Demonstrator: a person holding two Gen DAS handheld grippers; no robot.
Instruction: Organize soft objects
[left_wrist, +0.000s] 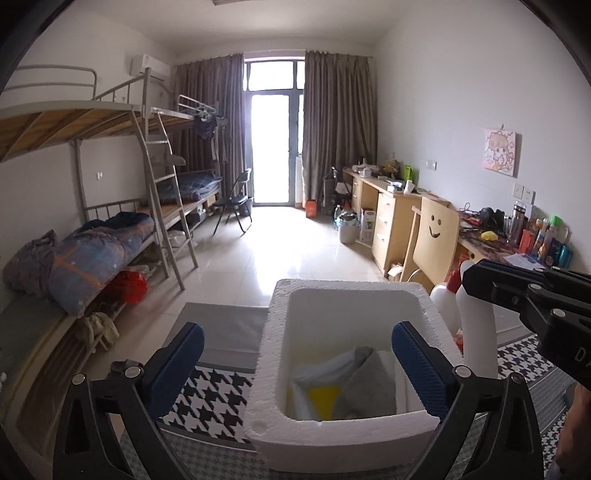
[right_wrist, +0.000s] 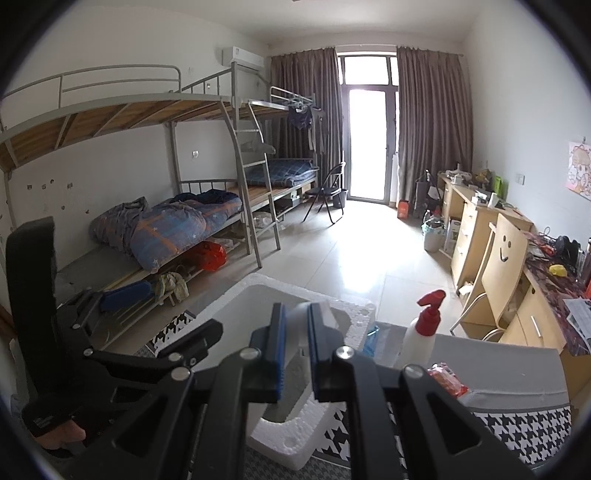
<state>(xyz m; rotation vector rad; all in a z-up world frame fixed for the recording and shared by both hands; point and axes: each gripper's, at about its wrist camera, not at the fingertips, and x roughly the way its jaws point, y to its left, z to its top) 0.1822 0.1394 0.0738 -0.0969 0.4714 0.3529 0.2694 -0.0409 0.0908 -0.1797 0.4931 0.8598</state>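
A white foam box (left_wrist: 273, 332) stands on the houndstooth table cover. Inside it lie folded soft items: a grey cloth (left_wrist: 364, 387), a pale blue-white one (left_wrist: 325, 369) and a yellow piece (left_wrist: 323, 397). My left gripper (left_wrist: 297, 363) is open, its blue pads either side of the box, empty. My right gripper (right_wrist: 297, 350) hovers over the foam box (right_wrist: 343, 314). Its blue pads are close together on a thin pale translucent item (right_wrist: 297, 321). The right gripper's black body also shows in the left wrist view (left_wrist: 528, 295).
A white spray bottle with red trigger (right_wrist: 421, 332) stands right of the box, with a red packet (right_wrist: 447, 380) and a blue item (right_wrist: 371, 341) nearby. A grey mat (right_wrist: 498, 365) covers the table's right part. Bunk beds (right_wrist: 166, 221) stand left, desks and a chair (right_wrist: 506, 251) right.
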